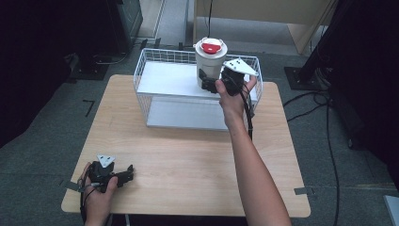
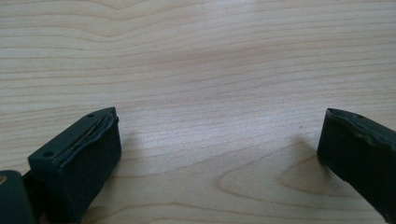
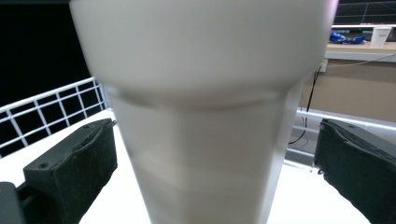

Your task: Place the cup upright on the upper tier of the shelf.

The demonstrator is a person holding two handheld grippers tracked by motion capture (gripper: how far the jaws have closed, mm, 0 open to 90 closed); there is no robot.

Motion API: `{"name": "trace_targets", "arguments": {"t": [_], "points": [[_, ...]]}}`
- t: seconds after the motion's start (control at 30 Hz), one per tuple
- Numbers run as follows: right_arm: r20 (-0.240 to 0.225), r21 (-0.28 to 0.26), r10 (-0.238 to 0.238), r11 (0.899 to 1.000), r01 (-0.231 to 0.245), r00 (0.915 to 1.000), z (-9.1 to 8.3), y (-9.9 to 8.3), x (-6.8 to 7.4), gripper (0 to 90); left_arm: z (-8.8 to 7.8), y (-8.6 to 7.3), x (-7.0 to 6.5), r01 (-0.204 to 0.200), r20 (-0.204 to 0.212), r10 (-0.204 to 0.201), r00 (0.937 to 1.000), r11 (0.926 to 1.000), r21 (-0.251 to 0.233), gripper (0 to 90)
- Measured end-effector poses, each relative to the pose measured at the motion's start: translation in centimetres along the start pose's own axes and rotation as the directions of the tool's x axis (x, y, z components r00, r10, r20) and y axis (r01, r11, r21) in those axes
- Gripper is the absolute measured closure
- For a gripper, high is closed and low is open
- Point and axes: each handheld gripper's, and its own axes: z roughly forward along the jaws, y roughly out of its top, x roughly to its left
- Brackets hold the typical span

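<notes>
Two handheld grippers were in use at a light wooden table (image 1: 188,165). At the far right part of the table, the right gripper (image 1: 210,81) was held up at the white cup (image 1: 210,59), its jaws spread wide to either side of the cup's lower body. In the right gripper view the cup (image 3: 205,107) stood between the jaws with a visible gap on each side, so no contact could be confirmed. The cup was upright, tapered toward its base, and carried a white lid with a red centre (image 1: 211,46). It was positioned at the upper shelf (image 1: 164,75) of a white wire basket rack (image 1: 141,70) toward that shelf's right end; whether its base rested on the shelf could not be determined. A lower shelf (image 1: 183,113) of the rack lay bare beneath. The rack occupied the far edge of the table, centred. The left gripper (image 1: 123,176) rested near the front left corner of the table, held by the left hand (image 1: 99,193), its jaws wide apart over bare wood with nothing between them, as the left gripper view confirmed (image 2: 219,154). Grey carpet (image 1: 42,160) surrounded the table, black cables (image 1: 324,127) ran across it at the right, and dark equipment stood along both sides.
</notes>
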Motion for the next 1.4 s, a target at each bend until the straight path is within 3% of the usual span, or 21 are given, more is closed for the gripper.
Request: {"name": "trace_targets", "arguments": {"t": [0.8,1.4], "points": [[-0.041,-0.027,-0.021,0.999,0.02,0.9989,-4.1,-3.3,0.8,0.0,0.0,0.0,0.0,0.0,-0.001,0.0,1.0,1.0,-0.001,0.0],[-0.056,-0.028,-0.022,0.999,0.021,0.9982,-6.9,-4.4,0.7,0.0,0.0,0.0,0.0,0.0,-0.001,0.0,1.0,1.0,-0.003,0.0]]}}
